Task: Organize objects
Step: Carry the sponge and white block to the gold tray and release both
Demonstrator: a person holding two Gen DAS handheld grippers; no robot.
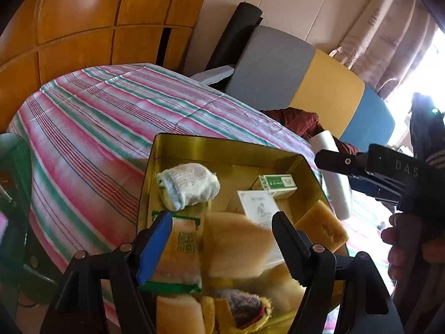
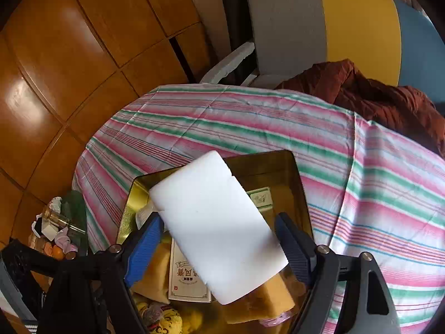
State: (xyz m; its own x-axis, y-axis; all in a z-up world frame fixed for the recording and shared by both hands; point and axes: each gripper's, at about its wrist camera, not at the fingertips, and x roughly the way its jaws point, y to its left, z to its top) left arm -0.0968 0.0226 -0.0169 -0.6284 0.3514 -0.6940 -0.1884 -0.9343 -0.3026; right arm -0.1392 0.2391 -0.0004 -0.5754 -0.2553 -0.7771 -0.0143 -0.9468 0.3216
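The bench, spread with a pink, green and white striped cloth, runs ahead of both claws and off to the right of the right claw; beyond its far edge stand a grey, yellow and blue padded board and a heap of rust-brown cloth, with wooden panelling to the left; directly under and in front of both claws sits the open gold tin, already crowded; in it, ahead of the left claw, lie a rolled white sock, a green-and-white small box and a white card box, while a tan sponge leans at the right wall and a yellow patterned bundle lies nearest the camera; the left claw stands wide apart over the tin, gripping nothing, with a green-edged snack packet just beside its left finger and a blurred beige pad between the fingers, contact not clear; the right claw is clamped on a white foam block, held tilted above the tin and hiding much of its contents; the person's right hand wraps the black handle at the right of the left claw's view.
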